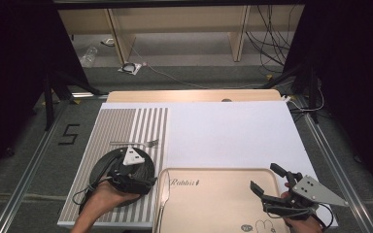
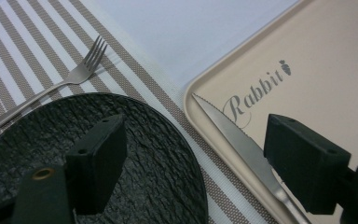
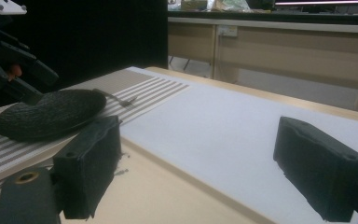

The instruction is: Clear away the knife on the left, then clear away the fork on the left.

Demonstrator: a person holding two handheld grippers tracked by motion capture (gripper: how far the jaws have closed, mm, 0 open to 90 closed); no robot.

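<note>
1. The work looks like laying a place setting. The round black textured plate (image 1: 121,177) already lies on the grey-and-white striped placemat (image 1: 126,121) at the tabletop's near left corner, and the steel fork (image 1: 135,143) lies on the mat just beyond the plate.
2. Not yet placed, by my reading: the steel table knife (image 2: 242,144) lies inside the beige plastic tray (image 1: 223,194) along its left rim, at the tabletop's near edge, tip pointing away.
3. The left gripper (image 1: 133,182) hovers over the plate's right side, its fingers (image 2: 98,163) spread wide and holding nothing; one finger hangs above the plate, the other above the knife's handle end, so the knife seems the next thing to pick up.
4. The right gripper (image 1: 267,187) waits over the tray's right edge, fingers (image 3: 88,163) spread, empty.
5. Writing: "Rabbit" in grey script with a small carrot is printed on the tray; a "5" is marked on the floor to the left of the tabletop.
</note>
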